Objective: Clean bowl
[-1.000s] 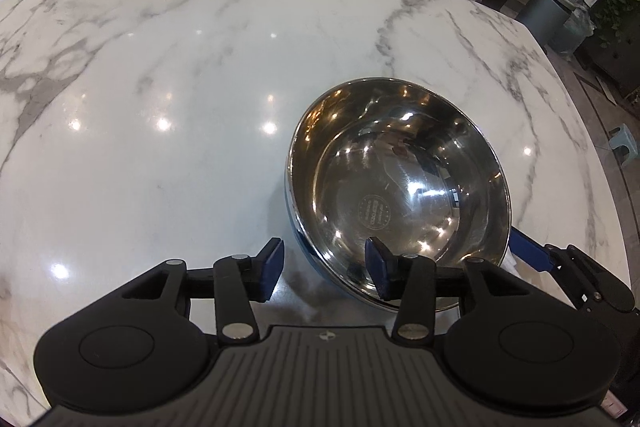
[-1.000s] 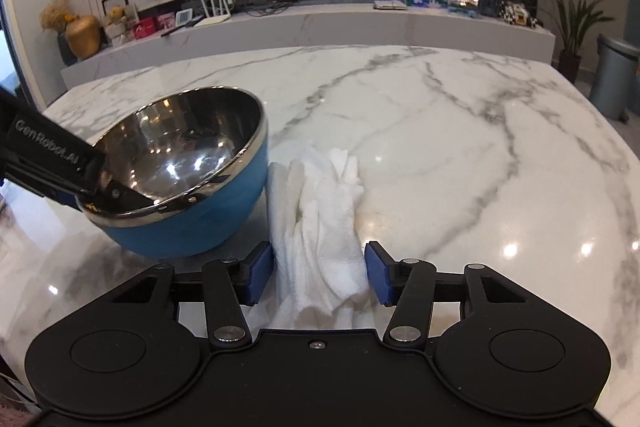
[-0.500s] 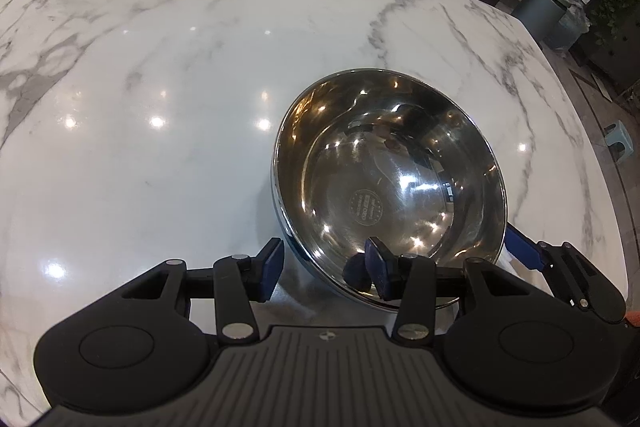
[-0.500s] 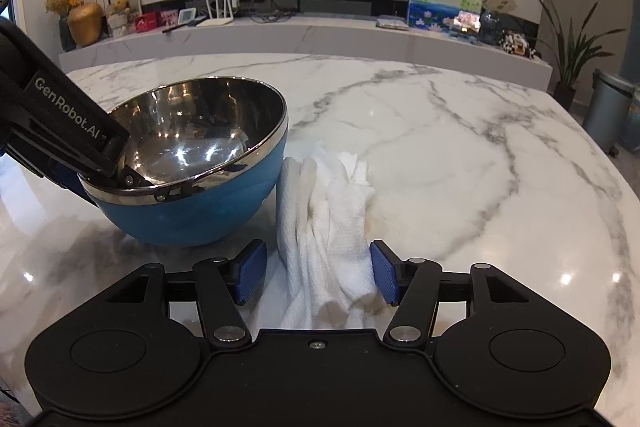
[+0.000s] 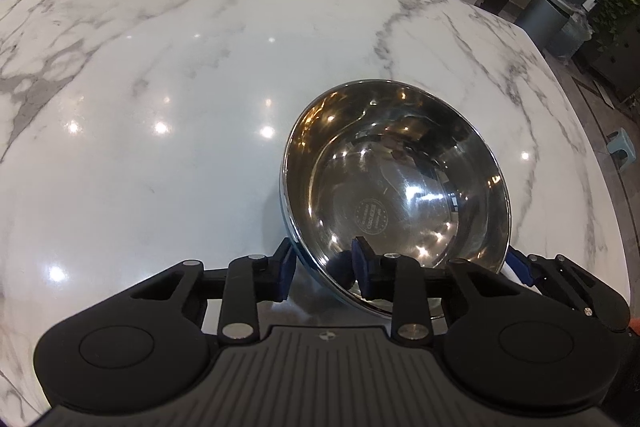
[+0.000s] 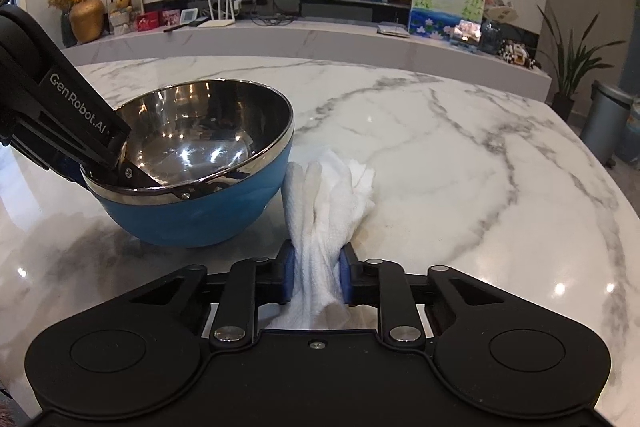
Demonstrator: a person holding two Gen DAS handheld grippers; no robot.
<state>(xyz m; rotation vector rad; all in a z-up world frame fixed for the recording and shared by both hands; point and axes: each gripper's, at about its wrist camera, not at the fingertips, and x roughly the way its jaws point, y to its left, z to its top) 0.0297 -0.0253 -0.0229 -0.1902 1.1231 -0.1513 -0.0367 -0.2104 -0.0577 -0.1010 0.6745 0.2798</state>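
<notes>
A bowl (image 5: 400,183), steel inside and blue outside, sits tilted on the marble table (image 5: 160,87). My left gripper (image 5: 322,271) is shut on its near rim, one pad inside and one outside. In the right wrist view the bowl (image 6: 192,211) is at the left, with the left gripper (image 6: 80,135) reaching over its rim. A crumpled white cloth (image 6: 332,191) lies just right of the bowl. My right gripper (image 6: 317,275) is shut on the cloth's near end. The right gripper's fingers (image 5: 560,279) show behind the bowl in the left wrist view.
The marble table (image 6: 460,155) stretches bare to the right and far side, its rounded edge at the right. Beyond it stand a long white counter (image 6: 320,39) with small items, a grey bin (image 6: 604,119) and a potted plant (image 6: 572,67).
Both grippers have shut: the left onto the bowl's rim, the right onto the white cloth. The bowl tips more toward the right gripper's side.
</notes>
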